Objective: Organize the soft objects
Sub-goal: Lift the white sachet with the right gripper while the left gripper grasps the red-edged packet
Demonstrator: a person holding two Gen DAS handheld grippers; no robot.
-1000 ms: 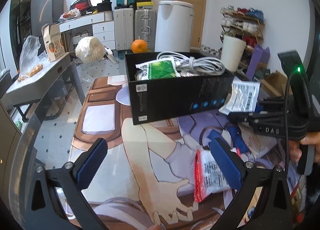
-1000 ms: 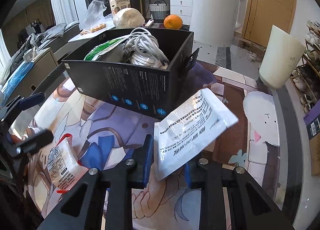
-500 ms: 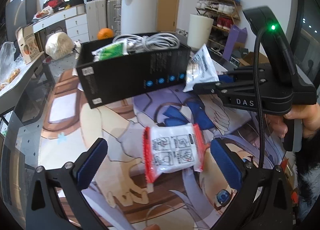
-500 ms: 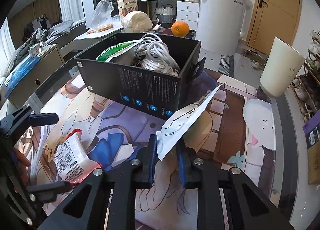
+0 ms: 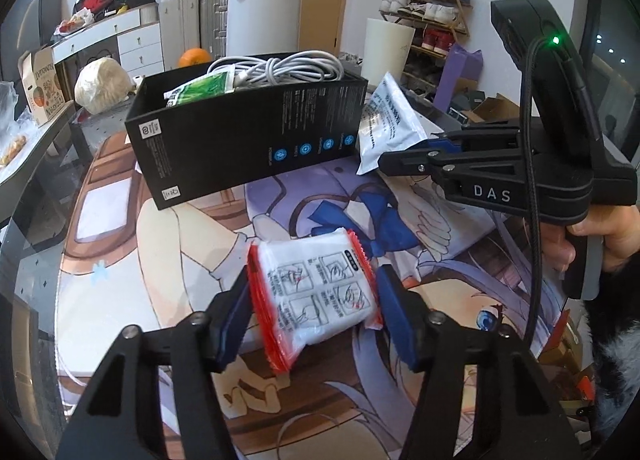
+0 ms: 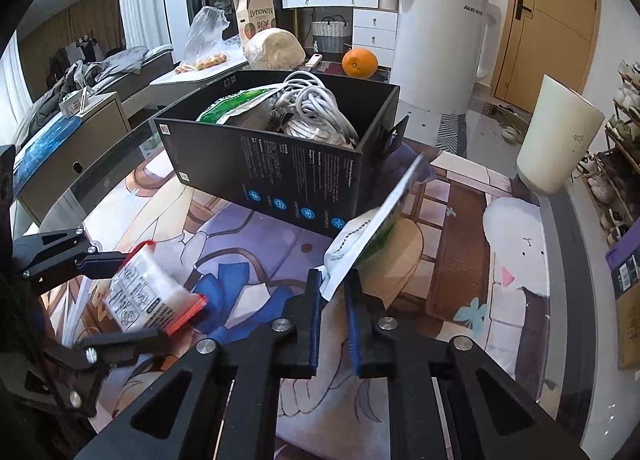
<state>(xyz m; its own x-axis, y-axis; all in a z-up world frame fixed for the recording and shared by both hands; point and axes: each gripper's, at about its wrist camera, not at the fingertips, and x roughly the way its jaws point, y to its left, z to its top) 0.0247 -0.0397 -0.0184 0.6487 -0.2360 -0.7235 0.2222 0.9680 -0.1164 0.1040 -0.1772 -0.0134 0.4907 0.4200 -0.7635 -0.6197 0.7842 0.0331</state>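
A white packet with red edges (image 5: 316,292) sits between the blue pads of my left gripper (image 5: 312,280), whose jaws are closing; both pads touch its sides and it tilts above the printed mat. The right wrist view also shows this packet (image 6: 148,292) in the left gripper (image 6: 120,296). My right gripper (image 6: 333,292) is shut on the corner of a flat white pouch (image 6: 372,228), held edge-up beside the right end of the black box (image 6: 280,176). The box (image 5: 248,148) holds a coiled white cable (image 5: 280,68) and a green packet (image 5: 200,90).
A printed mat (image 5: 180,244) covers the glass table. An orange (image 6: 359,63) and a pale round bundle (image 6: 274,48) lie behind the box. A white bin (image 6: 440,36), a cream bucket (image 6: 558,144) and a shoe rack (image 5: 428,8) stand beyond. A hand (image 5: 612,236) grips the right tool.
The left jaws have come together from wide apart onto the red-edged packet, which now tilts up off the mat. The right gripper stays shut on the white pouch, turned more edge-on.
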